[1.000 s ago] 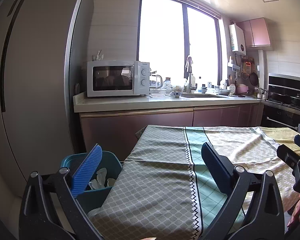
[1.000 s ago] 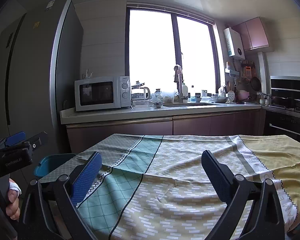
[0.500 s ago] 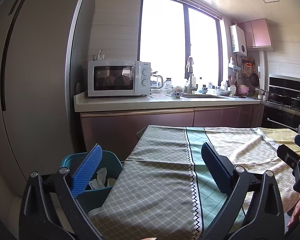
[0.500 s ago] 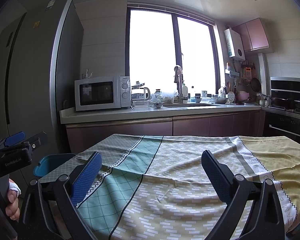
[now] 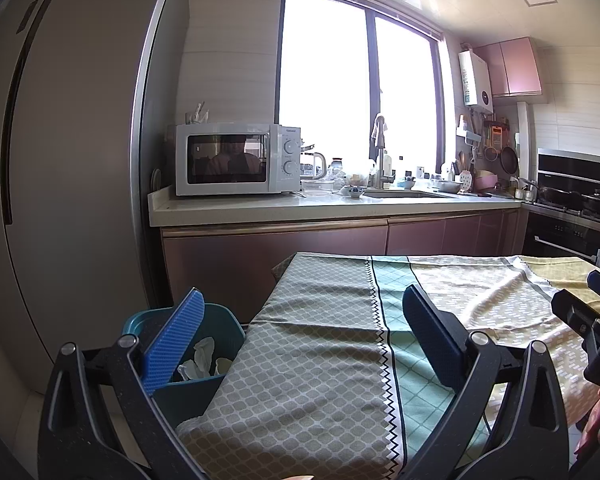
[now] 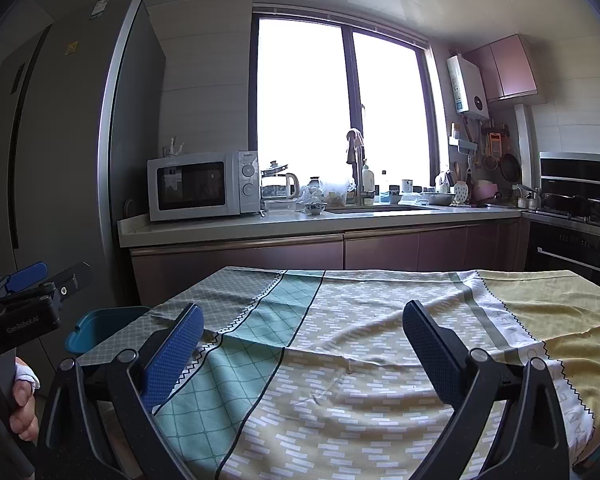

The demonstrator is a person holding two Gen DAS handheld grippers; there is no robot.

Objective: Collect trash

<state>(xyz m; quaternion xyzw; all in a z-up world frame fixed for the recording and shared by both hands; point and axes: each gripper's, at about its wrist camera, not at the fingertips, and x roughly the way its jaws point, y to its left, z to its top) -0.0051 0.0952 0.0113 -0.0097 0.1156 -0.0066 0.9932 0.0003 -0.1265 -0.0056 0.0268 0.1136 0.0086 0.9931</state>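
A teal trash bin (image 5: 204,372) stands on the floor at the table's left end, with crumpled white paper (image 5: 202,358) inside it. Its rim also shows in the right wrist view (image 6: 100,330). My left gripper (image 5: 302,340) is open and empty, held above the table's left end beside the bin. My right gripper (image 6: 302,344) is open and empty above the middle of the table. The table (image 6: 380,320) wears a patterned grey, green and yellow cloth; I see no trash on it.
A tall grey fridge (image 5: 60,180) stands at the left. A counter (image 5: 320,206) behind the table carries a white microwave (image 5: 236,160), a kettle and a sink. An oven and stove (image 6: 576,216) are at the right.
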